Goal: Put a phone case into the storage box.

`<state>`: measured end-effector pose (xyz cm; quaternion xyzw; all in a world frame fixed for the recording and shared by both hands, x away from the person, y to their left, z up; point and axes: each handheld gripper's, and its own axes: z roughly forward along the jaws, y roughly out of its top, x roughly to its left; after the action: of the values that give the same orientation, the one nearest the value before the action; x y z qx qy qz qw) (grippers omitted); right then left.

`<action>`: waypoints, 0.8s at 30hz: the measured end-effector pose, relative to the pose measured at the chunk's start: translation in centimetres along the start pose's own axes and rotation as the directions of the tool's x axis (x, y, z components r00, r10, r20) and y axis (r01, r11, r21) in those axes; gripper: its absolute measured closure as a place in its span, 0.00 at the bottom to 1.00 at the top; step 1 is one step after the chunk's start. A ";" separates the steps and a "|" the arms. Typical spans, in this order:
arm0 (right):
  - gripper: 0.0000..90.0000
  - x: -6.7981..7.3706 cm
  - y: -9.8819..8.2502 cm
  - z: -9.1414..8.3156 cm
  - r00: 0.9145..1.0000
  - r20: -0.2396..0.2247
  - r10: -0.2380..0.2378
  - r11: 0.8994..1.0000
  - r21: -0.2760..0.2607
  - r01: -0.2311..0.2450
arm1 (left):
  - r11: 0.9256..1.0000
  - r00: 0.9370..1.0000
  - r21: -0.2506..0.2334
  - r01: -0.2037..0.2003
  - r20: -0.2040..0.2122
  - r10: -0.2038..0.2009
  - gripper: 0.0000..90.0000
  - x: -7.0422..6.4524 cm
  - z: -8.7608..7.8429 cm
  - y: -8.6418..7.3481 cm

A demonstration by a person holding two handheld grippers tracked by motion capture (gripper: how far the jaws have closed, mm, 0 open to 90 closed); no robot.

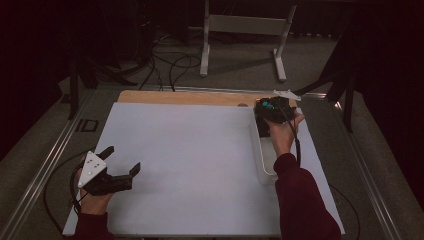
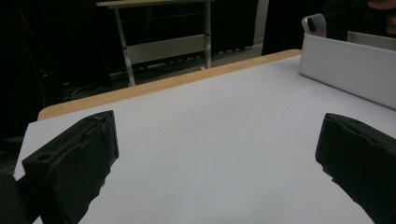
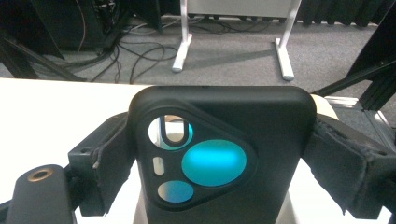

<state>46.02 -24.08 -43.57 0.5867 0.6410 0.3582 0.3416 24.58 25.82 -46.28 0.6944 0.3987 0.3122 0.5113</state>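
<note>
The white table (image 1: 200,160) spread across the frame's middle; a white bin (image 1: 262,155) sat right of centre. Above the bin's far end, the right gripper (image 3: 219,154) clamped a black phone (image 3: 224,154). At lower left, the left gripper (image 1: 121,161) gaped wide, holding nothing

Left gripper (image 1: 121,161): black, 2 blocky padded jaws, grey 3-cornered plate with dark dots, black cable. Right gripper (image 3: 219,154): black, frayed jaw pads, brass-ringed hole. Dark red sleeves (image 1: 300,200).
</note>
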 end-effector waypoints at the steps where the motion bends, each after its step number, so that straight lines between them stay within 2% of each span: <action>1: 0.14 0.0 -0.1 0.1 1.000 0.003 0.000 1.000 0.004 0.000 | 1.000 1.000 -0.001 0.000 -0.001 0.000 0.00 0.0 0.0 0.0; 4: 0.14 0.1 -0.1 0.4 1.000 -0.002 -0.016 1.000 0.006 0.016 | 1.000 1.000 -0.001 0.002 0.000 -0.002 0.00 0.1 0.0 0.0; 10: 0.11 0.0 -0.1 0.5 1.000 0.021 0.006 1.000 0.001 -0.006 | 1.000 1.000 0.000 0.001 0.000 -0.001 0.00 0.0 0.0 0.0; 12: 0.10 -0.1 0.0 0.4 1.000 0.013 0.012 1.000 0.006 -0.012 | 1.000 1.000 -0.001 0.001 -0.001 -0.001 0.00 0.0 0.0 0.0; 17: 0.09 -0.3 0.3 0.1 1.000 -0.012 -0.006 1.000 0.000 0.006 | 1.000 1.000 -0.002 0.001 -0.001 -0.001 0.00 -0.1 0.0 0.0; 24: 0.09 -0.5 0.2 -0.8 0.999 -0.035 0.012 1.000 -0.020 -0.012 | 1.000 1.000 -0.001 0.000 -0.002 0.000 0.00 -0.2 0.0 0.0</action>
<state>45.50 -24.57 -42.97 0.5807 0.6396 0.3767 0.3343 24.52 25.66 -46.24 0.6940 0.3989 0.3131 0.5111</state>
